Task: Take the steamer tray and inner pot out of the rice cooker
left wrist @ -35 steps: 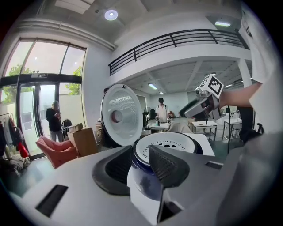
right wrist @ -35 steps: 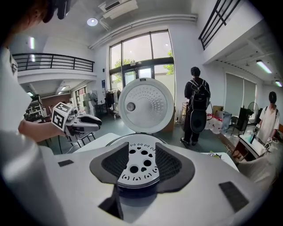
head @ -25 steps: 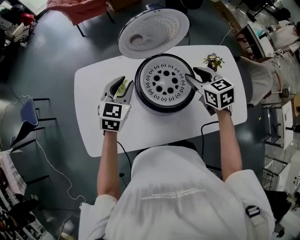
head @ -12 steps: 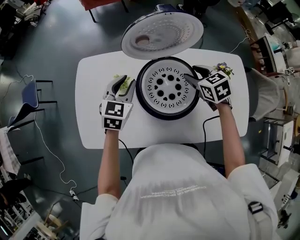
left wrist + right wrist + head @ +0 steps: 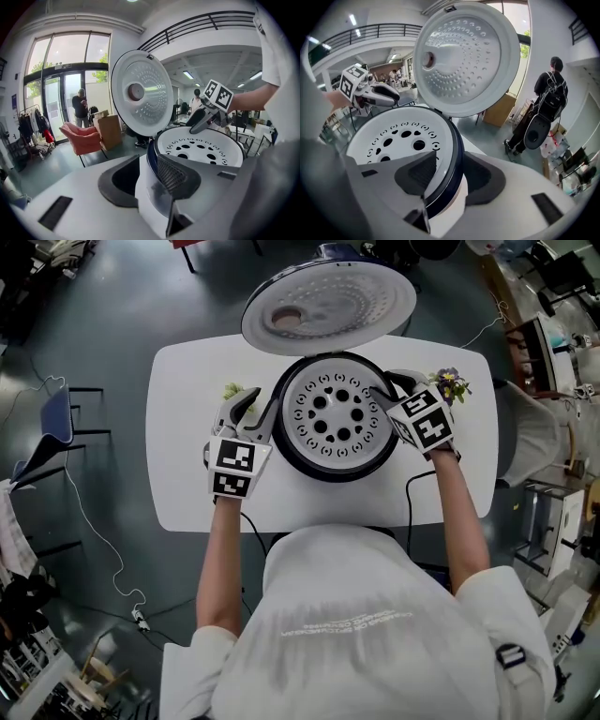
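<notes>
The rice cooker point(image 5: 330, 468) stands open on the white table point(image 5: 187, 484), its lid point(image 5: 328, 307) tipped back. The white perforated steamer tray point(image 5: 336, 415) lies in its top. My left gripper point(image 5: 255, 405) straddles the cooker's left rim, one jaw over the tray point(image 5: 201, 150) and one outside the wall, and I see no pad pressing. My right gripper point(image 5: 392, 388) straddles the right rim the same way. Its jaws are closing, with the rim and the tray's edge point(image 5: 398, 138) between them. The inner pot is hidden under the tray.
A small flowering plant point(image 5: 452, 383) stands on the table right of the cooker, and a green sprig point(image 5: 232, 390) lies just beyond my left gripper. A cable point(image 5: 412, 488) runs off the table's near edge. A chair point(image 5: 47, 442) stands on the floor at left.
Both grippers have sunk onto the cooker's rim. The right one came down farther and rolled, and the left edged in toward the rim.
</notes>
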The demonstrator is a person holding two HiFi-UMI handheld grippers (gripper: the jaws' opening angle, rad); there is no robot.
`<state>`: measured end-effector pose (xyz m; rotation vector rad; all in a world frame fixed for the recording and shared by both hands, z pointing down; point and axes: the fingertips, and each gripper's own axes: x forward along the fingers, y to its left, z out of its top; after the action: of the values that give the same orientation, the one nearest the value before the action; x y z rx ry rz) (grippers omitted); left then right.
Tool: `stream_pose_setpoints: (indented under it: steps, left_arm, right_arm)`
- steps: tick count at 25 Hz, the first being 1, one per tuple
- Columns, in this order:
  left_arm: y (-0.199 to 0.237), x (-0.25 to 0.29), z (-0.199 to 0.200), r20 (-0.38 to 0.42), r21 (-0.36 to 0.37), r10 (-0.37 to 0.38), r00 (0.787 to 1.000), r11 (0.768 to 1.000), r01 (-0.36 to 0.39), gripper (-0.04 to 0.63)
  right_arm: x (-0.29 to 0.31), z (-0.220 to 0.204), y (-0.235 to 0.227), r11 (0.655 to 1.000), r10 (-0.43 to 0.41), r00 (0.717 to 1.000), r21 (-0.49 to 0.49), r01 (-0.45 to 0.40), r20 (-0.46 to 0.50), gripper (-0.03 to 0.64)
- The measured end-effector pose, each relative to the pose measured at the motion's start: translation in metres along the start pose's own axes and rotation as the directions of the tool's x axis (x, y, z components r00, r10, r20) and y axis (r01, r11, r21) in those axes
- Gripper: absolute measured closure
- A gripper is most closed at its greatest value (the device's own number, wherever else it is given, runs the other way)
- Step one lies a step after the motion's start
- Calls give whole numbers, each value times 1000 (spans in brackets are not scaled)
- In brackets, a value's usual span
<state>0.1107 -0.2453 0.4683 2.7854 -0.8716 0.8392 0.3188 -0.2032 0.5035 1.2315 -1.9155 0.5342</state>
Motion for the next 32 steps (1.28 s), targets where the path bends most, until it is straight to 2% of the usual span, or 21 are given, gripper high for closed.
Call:
stream_pose_setpoints:
  steps: [2,6,13,15,19,28,32]
  left_arm:
    - [-2,1,0,0,-2,-3,1000,1000,3,460]
    - [-2,1,1,6,-4,-6,1000,1000,6,460]
    - [-5,-6,-1,10,2,-15,1000,1000,15,468]
    - [-4,-8,-2,11,2,-15,1000,1000,15,469]
    - [0,-16,-6,14,-1,-6,1000,1000,6,472]
    - [-2,-26,-8,15,3,-4,1000,1000,4,472]
    - [-4,-29,-7,18,7,-6,1000,1000,5,472]
  right_arm:
    - [0,0,2,998,-34,999,-45,34,-5,420]
    - [2,-1,0,997,-56,998,-57,56,-2,426]
    - [2,-1,-2,1000,-9,1000,11,9,28,446]
    - [2,-2,0,999,9,1000,32,-10,23,482]
    - [-1,-2,3,998,33,999,61,-34,16,482]
    - [-12,2,6,998,20,1000,51,-21,18,472]
    - [-18,7,7,998,25,999,51,-27,36,497]
